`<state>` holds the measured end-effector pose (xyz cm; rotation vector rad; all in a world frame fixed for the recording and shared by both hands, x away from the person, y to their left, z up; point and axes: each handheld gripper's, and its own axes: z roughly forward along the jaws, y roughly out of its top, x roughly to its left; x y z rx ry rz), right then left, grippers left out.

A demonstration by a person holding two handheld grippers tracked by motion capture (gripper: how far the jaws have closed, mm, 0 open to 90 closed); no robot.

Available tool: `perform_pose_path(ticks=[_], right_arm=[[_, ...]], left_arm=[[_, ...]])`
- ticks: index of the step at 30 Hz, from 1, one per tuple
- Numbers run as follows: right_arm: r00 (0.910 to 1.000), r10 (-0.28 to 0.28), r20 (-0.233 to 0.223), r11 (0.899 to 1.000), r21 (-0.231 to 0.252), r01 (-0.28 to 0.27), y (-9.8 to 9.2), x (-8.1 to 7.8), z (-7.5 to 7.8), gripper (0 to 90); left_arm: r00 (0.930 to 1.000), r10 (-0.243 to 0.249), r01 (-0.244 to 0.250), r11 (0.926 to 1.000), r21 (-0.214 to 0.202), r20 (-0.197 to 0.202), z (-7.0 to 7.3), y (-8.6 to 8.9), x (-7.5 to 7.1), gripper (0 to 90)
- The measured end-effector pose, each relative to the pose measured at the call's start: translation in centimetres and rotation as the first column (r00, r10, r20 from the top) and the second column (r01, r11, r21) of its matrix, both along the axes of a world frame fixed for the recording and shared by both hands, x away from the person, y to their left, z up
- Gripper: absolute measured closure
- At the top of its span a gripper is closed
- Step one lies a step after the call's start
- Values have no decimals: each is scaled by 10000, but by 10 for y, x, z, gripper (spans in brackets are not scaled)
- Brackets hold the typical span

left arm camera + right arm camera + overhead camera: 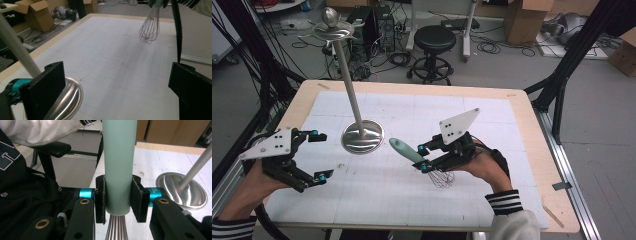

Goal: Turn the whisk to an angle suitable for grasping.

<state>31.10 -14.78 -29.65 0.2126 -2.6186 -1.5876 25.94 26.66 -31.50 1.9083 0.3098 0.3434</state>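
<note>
2 grippers are up: the right gripper (426, 158) has its fingers clamped on the whisk (121, 167) low on its green handle, held off the table (422, 107). Left gripper (320, 156) hovers, fingers apart, empty. Likely next: hanging the whisk on the stand (362, 136) beyond the fingers.

Even, soft indoor light; faint shadows; glare on steel base (362, 136).

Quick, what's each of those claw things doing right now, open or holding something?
Left gripper: open, holding nothing, beside the metal stand's base.
Right gripper: shut on the whisk, clamping its green handle, wires hanging down.
</note>
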Motion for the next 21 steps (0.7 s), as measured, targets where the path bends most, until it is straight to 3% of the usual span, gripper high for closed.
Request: perform_pose_path(ticks=[4, 8, 11, 17, 21], right_arm=[[9999, 133, -11, 9997, 210, -132, 4, -1, 0, 691], [9994, 328, 101, 9989, 319, -331, 7, -2, 0, 691], [9993, 378, -26, 9985, 393, -376, 10, -1, 0, 691], [9984, 569, -74, 9970, 526, -565, 14, 0, -2, 691], [9976, 685, -91, 9953, 699, -677, 14, -1, -1, 691]], left_arm=[[9972, -602, 607, 9981, -90, 434, 8, -13, 0, 17], [9946, -943, 947, 9955, -71, 441, 12, -22, 1, 17], [9871, -1484, 1487, 9889, -8, 604, 19, -34, 3, 17], [9799, -1894, 1907, 9815, -152, 634, 27, -46, 7, 17], [9671, -2407, 2431, 9698, -202, 822, 32, -58, 8, 17]])
